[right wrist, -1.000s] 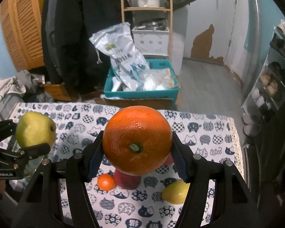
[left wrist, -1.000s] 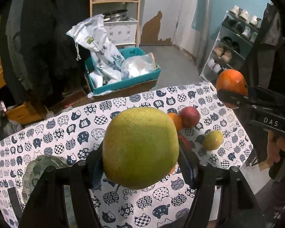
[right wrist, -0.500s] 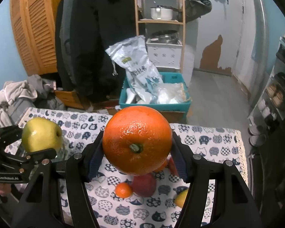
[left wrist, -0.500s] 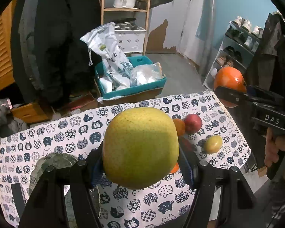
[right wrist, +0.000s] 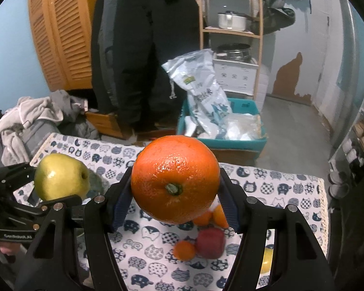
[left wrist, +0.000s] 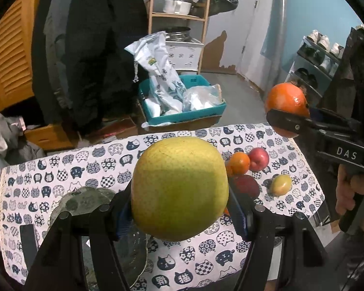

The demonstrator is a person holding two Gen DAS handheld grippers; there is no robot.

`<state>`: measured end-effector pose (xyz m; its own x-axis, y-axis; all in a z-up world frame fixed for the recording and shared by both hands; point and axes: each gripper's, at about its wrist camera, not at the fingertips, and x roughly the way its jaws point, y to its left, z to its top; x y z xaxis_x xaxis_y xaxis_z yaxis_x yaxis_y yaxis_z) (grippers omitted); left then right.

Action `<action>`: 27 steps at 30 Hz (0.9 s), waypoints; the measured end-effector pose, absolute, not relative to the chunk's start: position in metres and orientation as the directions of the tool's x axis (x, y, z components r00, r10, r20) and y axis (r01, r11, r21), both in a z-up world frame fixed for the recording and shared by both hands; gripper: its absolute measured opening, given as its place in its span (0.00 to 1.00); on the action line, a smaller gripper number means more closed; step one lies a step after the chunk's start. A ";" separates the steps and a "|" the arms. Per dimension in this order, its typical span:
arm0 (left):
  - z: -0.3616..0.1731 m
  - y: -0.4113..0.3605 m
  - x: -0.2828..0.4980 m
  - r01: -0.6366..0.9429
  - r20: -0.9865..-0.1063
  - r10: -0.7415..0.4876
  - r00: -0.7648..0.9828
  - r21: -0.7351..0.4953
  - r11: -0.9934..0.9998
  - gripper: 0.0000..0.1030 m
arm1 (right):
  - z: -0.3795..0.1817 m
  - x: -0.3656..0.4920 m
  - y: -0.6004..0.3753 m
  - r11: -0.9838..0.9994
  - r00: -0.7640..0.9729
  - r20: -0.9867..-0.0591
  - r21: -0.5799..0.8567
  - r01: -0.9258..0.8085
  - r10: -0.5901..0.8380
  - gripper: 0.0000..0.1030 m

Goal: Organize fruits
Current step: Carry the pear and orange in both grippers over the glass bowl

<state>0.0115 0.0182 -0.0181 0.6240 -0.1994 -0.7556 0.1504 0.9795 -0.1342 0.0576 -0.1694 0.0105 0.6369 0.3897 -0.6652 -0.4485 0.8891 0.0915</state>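
My left tongs (left wrist: 179, 208) are clamped on a big green-yellow pear (left wrist: 179, 188), held up off the table, and my right tongs (right wrist: 174, 203) are clamped on a large orange (right wrist: 174, 179), stem end toward the camera, also in the air. Each fruit sits only between two narrow blue pads, bulging well past them, so I judge a slip the main risk: both skins are round and smooth, and a tilt or a jolt could roll either one out and drop it onto the fruit below.

Just below and ahead of the left tongs lies a glass dish (left wrist: 85, 198) on the cat-print tablecloth (left wrist: 60, 169); its inside looks empty, though the fingers hide part of it. I take it as the likely destination, and setting the pear down hard on glass could crack or skid it.

Under and beyond the right tongs, a loose cluster rests on the cloth: a small tangerine (right wrist: 184, 249) touching a red apple (right wrist: 211, 242), more orange fruit half hidden behind the big orange, and a lemon (left wrist: 281, 184) apart, to the right.

Farther off, on the floor past the table edge, a teal crate (right wrist: 245, 140) holds a printed bag (right wrist: 203, 89) and clear plastic bags (right wrist: 240, 126).
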 end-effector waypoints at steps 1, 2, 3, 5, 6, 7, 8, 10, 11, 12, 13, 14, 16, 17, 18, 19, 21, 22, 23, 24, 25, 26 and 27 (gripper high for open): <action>-0.018 0.022 0.010 0.146 -0.756 -0.197 0.625 -0.136 0.980 0.67 | 0.010 0.058 -0.165 0.886 0.632 -0.667 0.094 -0.455 0.395 0.63; -0.019 0.026 0.009 0.138 -0.756 -0.194 0.625 -0.138 0.981 0.67 | 0.010 0.058 -0.161 0.882 0.627 -0.669 0.097 -0.461 0.401 0.63; -0.019 0.029 0.009 0.131 -0.756 -0.192 0.626 -0.140 0.981 0.67 | 0.009 0.059 -0.155 0.879 0.621 -0.671 0.099 -0.467 0.406 0.63; -0.021 0.038 0.007 0.114 -0.756 -0.182 0.628 -0.142 0.983 0.67 | 0.009 0.060 -0.146 0.873 0.610 -0.675 0.103 -0.478 0.414 0.63; -0.021 0.042 0.006 0.108 -0.757 -0.179 0.629 -0.143 0.984 0.67 | 0.008 0.060 -0.142 0.870 0.606 -0.677 0.105 -0.482 0.418 0.63; -0.022 0.047 0.005 0.099 -0.758 -0.174 0.629 -0.144 0.985 0.67 | 0.008 0.060 -0.137 0.867 0.602 -0.678 0.107 -0.487 0.421 0.63; -0.023 0.051 0.004 0.092 -0.759 -0.171 0.628 -0.146 0.985 0.67 | 0.007 0.060 -0.131 0.863 0.597 -0.680 0.107 -0.494 0.426 0.63; -0.025 0.059 0.002 0.074 -0.761 -0.162 0.628 -0.149 0.986 0.67 | 0.005 0.062 -0.121 0.856 0.586 -0.684 0.112 -0.506 0.435 0.63; -0.027 0.065 0.001 0.061 -0.764 -0.154 0.627 -0.149 0.987 0.67 | 0.003 0.062 -0.117 0.852 0.581 -0.684 0.115 -0.511 0.441 0.63; -0.028 0.069 0.000 0.051 -0.766 -0.148 0.625 -0.149 0.988 0.67 | 0.002 0.062 -0.111 0.846 0.573 -0.686 0.119 -0.520 0.448 0.63; -0.030 0.074 -0.002 0.040 -0.769 -0.143 0.623 -0.151 0.988 0.67 | 0.000 0.062 -0.106 0.842 0.566 -0.689 0.120 -0.527 0.453 0.63; -0.032 0.077 -0.003 0.034 -0.771 -0.141 0.622 -0.154 0.988 0.67 | -0.001 0.063 -0.102 0.838 0.560 -0.692 0.122 -0.532 0.456 0.63; -0.036 0.087 -0.006 0.011 -0.775 -0.131 0.618 -0.158 0.987 0.67 | -0.007 0.063 -0.091 0.830 0.542 -0.701 0.128 -0.544 0.463 0.63; -0.038 0.093 -0.007 -0.001 -0.778 -0.126 0.615 -0.160 0.987 0.67 | -0.009 0.064 -0.086 0.826 0.534 -0.706 0.131 -0.548 0.466 0.63; -0.040 0.097 -0.007 -0.010 -0.781 -0.123 0.613 -0.163 0.987 0.67 | -0.011 0.065 -0.081 0.823 0.526 -0.709 0.134 -0.552 0.469 0.63; -0.043 0.103 -0.008 -0.022 -0.784 -0.116 0.610 -0.163 0.986 0.67 | -0.014 0.065 -0.077 0.819 0.519 -0.712 0.137 -0.557 0.472 0.63; -0.047 0.111 -0.010 -0.041 -0.788 -0.103 0.607 -0.160 0.986 0.67 | -0.017 0.066 -0.068 0.813 0.508 -0.716 0.142 -0.565 0.478 0.63; -0.049 0.115 -0.011 -0.050 -0.789 -0.098 0.607 -0.160 0.986 0.67 | -0.019 0.067 -0.063 0.808 0.501 -0.719 0.144 -0.571 0.482 0.63; -0.050 0.119 -0.012 -0.057 -0.790 -0.093 0.606 -0.160 0.985 0.67 | -0.021 0.067 -0.058 0.805 0.494 -0.721 0.147 -0.575 0.485 0.63; -0.052 0.124 -0.013 -0.073 -0.793 -0.084 0.604 -0.161 0.984 0.67 | -0.022 0.067 -0.054 0.801 0.489 -0.723 0.150 -0.579 0.489 0.63; -0.055 0.129 -0.014 -0.089 -0.795 -0.078 0.602 -0.164 0.983 0.67 | -0.023 0.068 -0.050 0.798 0.484 -0.723 0.154 -0.583 0.493 0.63; -0.058 0.135 -0.016 -0.104 -0.798 -0.073 0.599 -0.168 0.980 0.67 | -0.024 0.068 -0.044 0.793 0.477 -0.725 0.157 -0.589 0.497 0.63; -0.060 0.139 -0.017 -0.115 -0.799 -0.069 0.597 -0.171 0.979 0.67 | -0.026 0.069 -0.040 0.790 0.474 -0.725 0.156 -0.593 0.499 0.63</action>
<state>-0.0171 0.1392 -0.0601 0.5968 -0.0693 -0.7994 -0.1153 0.9785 -0.1709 0.0687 -0.0396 -0.0256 0.4738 0.4994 -0.7253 -0.5931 0.7898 0.1563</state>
